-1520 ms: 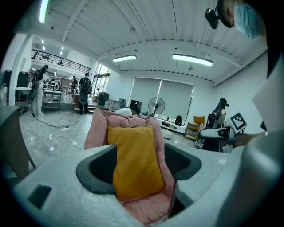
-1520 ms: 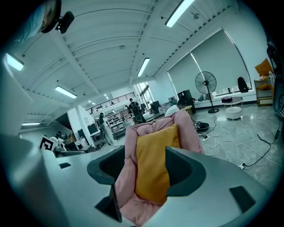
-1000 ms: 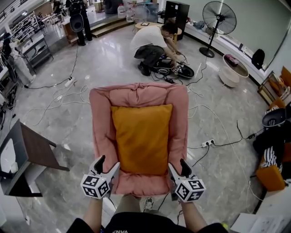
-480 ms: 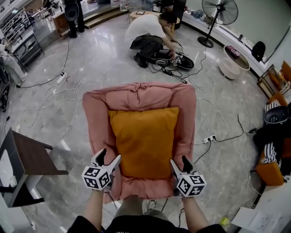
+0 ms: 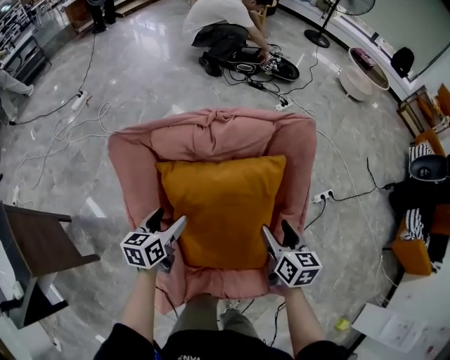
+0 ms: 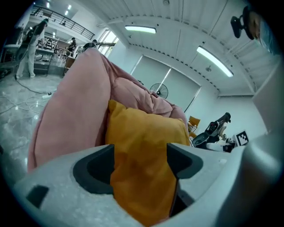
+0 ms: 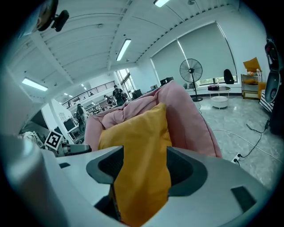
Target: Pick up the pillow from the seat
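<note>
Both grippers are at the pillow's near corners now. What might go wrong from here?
The left gripper and right gripper are open, each with only a corner of the pillow between its jaws. The left's jaws have just been opening. A shallow bite may slip.
The seat padding lies right beside those corners, so a jaw might pinch it too.
A power strip with cables lies nearby, a possible snag.

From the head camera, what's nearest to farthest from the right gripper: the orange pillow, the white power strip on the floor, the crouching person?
1. Orange pillow: its corner sits between the right gripper's jaws.
2. White power strip: floor, right of the chair.
3. Crouching person: far beyond the chair.
</note>
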A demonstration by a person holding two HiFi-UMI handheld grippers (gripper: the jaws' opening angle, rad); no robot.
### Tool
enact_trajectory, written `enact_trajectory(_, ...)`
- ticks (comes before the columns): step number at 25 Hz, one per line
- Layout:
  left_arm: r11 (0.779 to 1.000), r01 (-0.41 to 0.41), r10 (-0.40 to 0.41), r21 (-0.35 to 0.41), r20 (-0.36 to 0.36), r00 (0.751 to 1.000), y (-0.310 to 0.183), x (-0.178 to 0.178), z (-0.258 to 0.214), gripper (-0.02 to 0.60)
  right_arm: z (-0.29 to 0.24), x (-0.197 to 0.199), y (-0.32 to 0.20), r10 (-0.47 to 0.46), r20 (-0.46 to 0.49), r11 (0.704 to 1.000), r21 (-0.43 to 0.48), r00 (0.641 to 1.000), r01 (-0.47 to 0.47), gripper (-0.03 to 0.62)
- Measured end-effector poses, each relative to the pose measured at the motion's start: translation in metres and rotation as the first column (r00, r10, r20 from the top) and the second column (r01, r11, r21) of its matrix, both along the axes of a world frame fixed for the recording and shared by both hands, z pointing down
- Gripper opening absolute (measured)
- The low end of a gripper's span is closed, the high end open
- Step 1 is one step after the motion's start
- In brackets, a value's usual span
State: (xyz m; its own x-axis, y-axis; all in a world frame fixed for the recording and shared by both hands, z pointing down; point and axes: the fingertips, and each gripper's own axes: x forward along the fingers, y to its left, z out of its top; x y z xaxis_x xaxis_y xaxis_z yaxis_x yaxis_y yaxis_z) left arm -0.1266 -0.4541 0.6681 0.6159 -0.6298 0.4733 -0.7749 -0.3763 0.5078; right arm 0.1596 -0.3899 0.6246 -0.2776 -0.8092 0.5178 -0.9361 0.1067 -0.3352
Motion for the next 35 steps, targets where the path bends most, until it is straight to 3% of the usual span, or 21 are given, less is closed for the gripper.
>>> enact_trajectory(7,0.998,0.009,-0.015,-0.065,-0.090,0.996,-0.035,-0.002,0.029,0.375,0.009,-0.005,-0.048,-0.006,0.039,1.000,0.001,0.999,0.006,0.293)
enact_trajectory(16,0.998,-0.037,0.024,-0.056,-0.228,0.973,-0.048,0.012,0.039,0.382,0.005,0.012,-0.103,0.023,0.120,0.999,0.024,0.993,-0.026,0.310)
enact_trajectory(22,0.999,-0.022,0.010,-0.047,-0.246,0.969,-0.054,0.017,0.045,0.380,0.021,0.018,-0.128,0.030,0.143,0.999,0.013,0.989,-0.032,0.324)
enact_trajectory(29,0.999,0.036,-0.043,-0.028,-0.264,0.964,-0.055,0.021,0.050,0.377,0.034,0.014,-0.132,0.032,0.307,0.999,0.005,0.951,-0.035,0.316)
enact_trajectory(35,0.996,0.076,-0.087,-0.055,-0.243,0.966,-0.044,0.024,0.053,0.277,0.033,0.007,-0.118,0.033,0.285,0.999,0.028,0.958,-0.043,0.239)
